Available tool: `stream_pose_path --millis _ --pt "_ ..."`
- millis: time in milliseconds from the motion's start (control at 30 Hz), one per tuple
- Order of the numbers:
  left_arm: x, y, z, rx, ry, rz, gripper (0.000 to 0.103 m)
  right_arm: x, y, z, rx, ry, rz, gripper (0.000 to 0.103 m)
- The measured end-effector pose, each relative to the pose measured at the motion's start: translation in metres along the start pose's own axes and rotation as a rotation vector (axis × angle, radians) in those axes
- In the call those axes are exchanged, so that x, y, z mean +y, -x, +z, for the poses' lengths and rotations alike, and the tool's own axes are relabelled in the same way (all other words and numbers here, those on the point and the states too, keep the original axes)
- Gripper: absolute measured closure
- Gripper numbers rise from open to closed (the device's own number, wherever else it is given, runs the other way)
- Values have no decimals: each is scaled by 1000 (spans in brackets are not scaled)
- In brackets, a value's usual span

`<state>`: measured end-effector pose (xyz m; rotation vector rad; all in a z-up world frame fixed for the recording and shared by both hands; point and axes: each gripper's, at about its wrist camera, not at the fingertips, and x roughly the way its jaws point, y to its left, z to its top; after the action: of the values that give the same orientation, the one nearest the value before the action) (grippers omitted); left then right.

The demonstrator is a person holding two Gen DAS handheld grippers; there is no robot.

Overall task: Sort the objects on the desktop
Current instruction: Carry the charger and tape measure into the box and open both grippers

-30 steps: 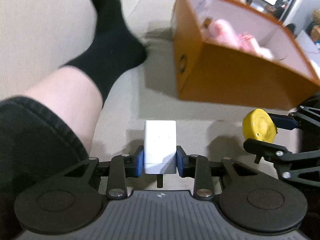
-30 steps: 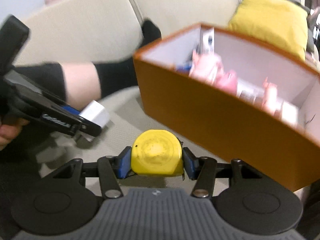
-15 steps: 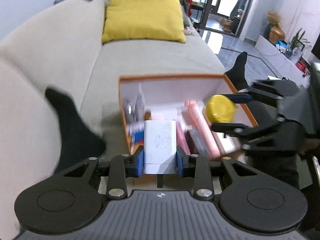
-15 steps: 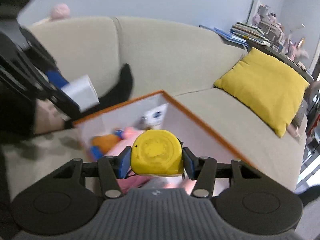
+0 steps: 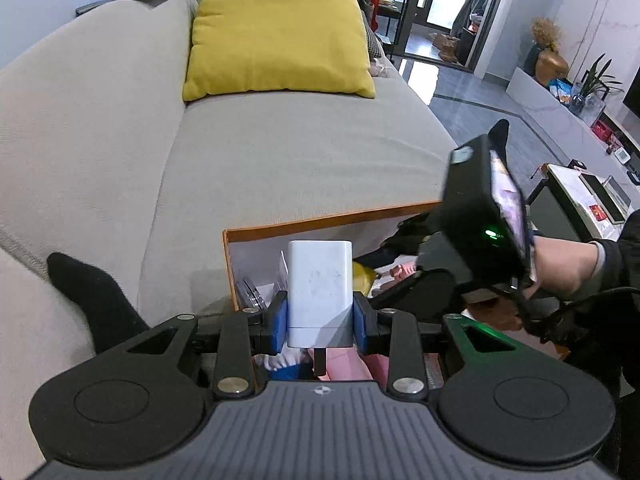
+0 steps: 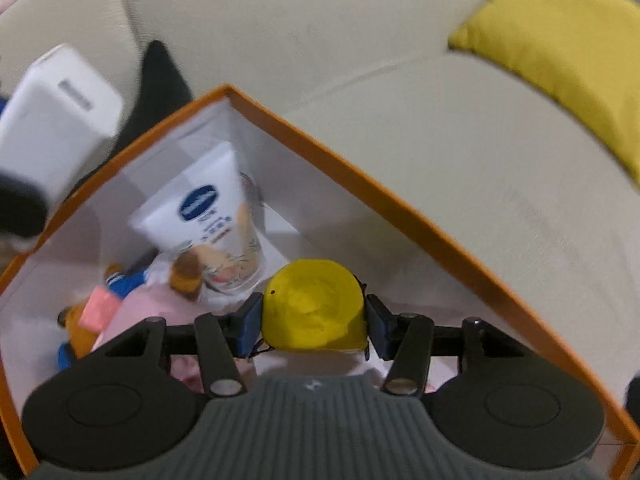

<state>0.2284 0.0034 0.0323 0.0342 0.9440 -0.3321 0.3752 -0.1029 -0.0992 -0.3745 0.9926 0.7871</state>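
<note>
My left gripper (image 5: pixel 320 316) is shut on a white charger block (image 5: pixel 320 288) and holds it over the near-left part of the orange box (image 5: pixel 332 220). My right gripper (image 6: pixel 314 320) is shut on a round yellow tape measure (image 6: pixel 314 306) and holds it low inside the orange box (image 6: pixel 360 184). The charger also shows blurred at the left of the right wrist view (image 6: pixel 56 120). The right gripper's body (image 5: pixel 480 208) reaches into the box from the right.
The box sits on a beige sofa (image 5: pixel 280 152) and holds a white cream tube (image 6: pixel 208 220), pink items (image 6: pixel 100 312) and an orange-blue toy (image 6: pixel 80 336). A black-socked foot (image 5: pixel 92 296) lies left of the box. A yellow cushion (image 5: pixel 276 32) lies at the far end.
Both grippers have moved forward over the box. The right gripper has dropped down into it with the tape measure. The left gripper still holds the charger above the box's near edge.
</note>
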Motion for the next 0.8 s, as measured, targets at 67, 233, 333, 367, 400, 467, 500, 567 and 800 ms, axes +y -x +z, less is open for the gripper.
stream_pose_path --millis 67,233,333,367,400,467,500,567,800 --pt "3 -3 0 3 -1 -3 66 -3 -7 2 7 -33 21 47" --pt "9 -6 1 11 13 0 66 -16 -21 6 34 -187 81 47" --pt "11 -4 -1 11 20 6 66 -15 -28 4 54 -219 58 46" --pt "12 -4 -1 9 20 7 66 -15 -27 4 48 -227 62 45" --pt "12 -3 -1 7 21 8 66 -16 -25 3 49 -240 73 43" --pt "11 -1 0 3 19 9 66 -20 -20 2 56 -283 99 35" --pt "10 -1 0 1 16 9 66 -22 -16 1 54 -296 105 35" --pt "8 0 1 -3 12 11 66 -26 -9 -2 54 -316 97 43" --pt "1 0 6 1 2 0 66 -39 -7 -23 76 -435 105 69"
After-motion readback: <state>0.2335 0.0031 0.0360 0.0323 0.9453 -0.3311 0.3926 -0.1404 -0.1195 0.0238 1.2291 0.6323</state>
